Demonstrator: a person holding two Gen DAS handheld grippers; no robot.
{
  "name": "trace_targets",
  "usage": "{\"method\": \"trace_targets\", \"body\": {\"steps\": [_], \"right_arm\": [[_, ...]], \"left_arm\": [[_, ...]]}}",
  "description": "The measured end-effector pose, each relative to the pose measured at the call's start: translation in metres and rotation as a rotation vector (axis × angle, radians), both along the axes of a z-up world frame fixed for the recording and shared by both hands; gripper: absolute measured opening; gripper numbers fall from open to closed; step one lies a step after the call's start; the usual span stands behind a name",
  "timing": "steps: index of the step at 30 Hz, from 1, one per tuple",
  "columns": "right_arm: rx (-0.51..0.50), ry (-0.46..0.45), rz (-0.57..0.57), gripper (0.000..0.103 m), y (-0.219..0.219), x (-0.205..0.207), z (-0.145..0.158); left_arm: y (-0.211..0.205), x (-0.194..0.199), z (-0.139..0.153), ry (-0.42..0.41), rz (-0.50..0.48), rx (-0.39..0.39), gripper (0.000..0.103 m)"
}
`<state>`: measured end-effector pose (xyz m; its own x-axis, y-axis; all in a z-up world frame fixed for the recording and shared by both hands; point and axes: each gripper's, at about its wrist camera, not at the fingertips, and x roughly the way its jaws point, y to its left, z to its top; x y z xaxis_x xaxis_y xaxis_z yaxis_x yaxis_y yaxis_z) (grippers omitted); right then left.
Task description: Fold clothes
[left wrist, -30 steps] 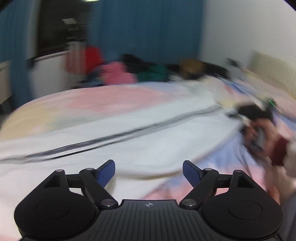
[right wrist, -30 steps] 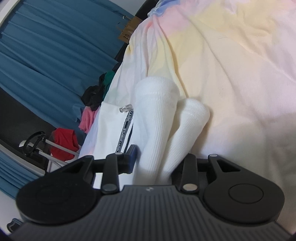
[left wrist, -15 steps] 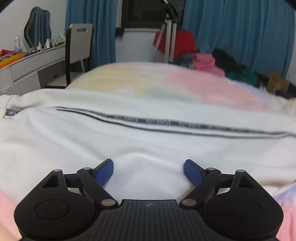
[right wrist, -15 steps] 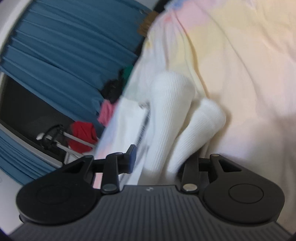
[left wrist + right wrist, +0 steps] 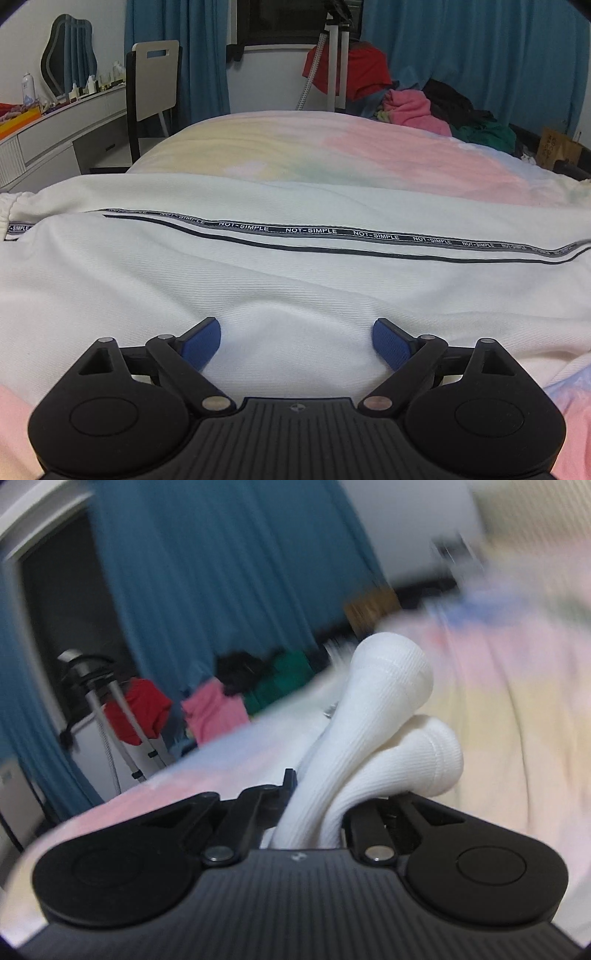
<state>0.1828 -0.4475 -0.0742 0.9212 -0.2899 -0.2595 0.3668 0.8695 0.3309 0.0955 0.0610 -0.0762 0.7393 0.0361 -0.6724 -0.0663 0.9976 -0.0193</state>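
The left gripper (image 5: 294,338), fingers spread wide, sits over the white trousers (image 5: 295,280) spread across the bed (image 5: 332,155). The right gripper (image 5: 314,805) clamps their two ribbed cuffs (image 5: 391,709), lifted above the bed; clothes pile (image 5: 436,110) beyond.

The right gripper (image 5: 314,805) is clamped on two white ribbed cuffs (image 5: 388,709) of a white garment, bunched together and poking up past the fingers. Pretty blurry otherwise: a pastel bedspread (image 5: 517,701) behind them, blue curtains (image 5: 221,572), and a pile of red, pink and green clothes (image 5: 221,709) by a tripod (image 5: 110,701).
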Motion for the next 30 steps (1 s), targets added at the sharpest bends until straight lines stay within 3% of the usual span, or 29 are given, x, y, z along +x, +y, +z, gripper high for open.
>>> {"method": "trace_targets", "body": {"steps": [6, 9, 13, 17, 20, 22, 26, 30], "right_arm": [[-0.379, -0.121, 0.180, 0.011, 0.113, -0.012, 0.051], [-0.516, -0.137, 0.306, 0.011, 0.173, -0.018, 0.052], [-0.669, -0.064, 0.529, 0.011, 0.252, -0.026, 0.017], [-0.802, 0.141, 0.759, 0.011, 0.314, -0.035, -0.042], [-0.957, 0.193, 0.799, 0.011, 0.335, -0.046, -0.066], [-0.958, 0.196, 0.788, 0.011, 0.333, -0.046, -0.062], [-0.839, 0.177, 0.734, 0.012, 0.332, -0.051, -0.036], [-0.831, 0.219, 0.770, 0.012, 0.345, -0.053, -0.045]], "left_arm": [[0.001, -0.002, 0.005, -0.008, 0.027, -0.029, 0.090], [0.016, -0.005, 0.013, -0.027, 0.043, -0.115, 0.089], [0.039, -0.010, 0.025, -0.055, 0.066, -0.247, 0.089], [0.062, -0.015, 0.038, -0.084, 0.088, -0.380, 0.089], [0.077, -0.018, 0.045, -0.098, 0.093, -0.483, 0.090], [0.083, -0.015, 0.042, -0.075, 0.045, -0.568, 0.090], [0.088, -0.012, 0.034, -0.049, -0.012, -0.684, 0.090], [0.088, -0.010, 0.032, -0.059, 0.002, -0.653, 0.090]]}}
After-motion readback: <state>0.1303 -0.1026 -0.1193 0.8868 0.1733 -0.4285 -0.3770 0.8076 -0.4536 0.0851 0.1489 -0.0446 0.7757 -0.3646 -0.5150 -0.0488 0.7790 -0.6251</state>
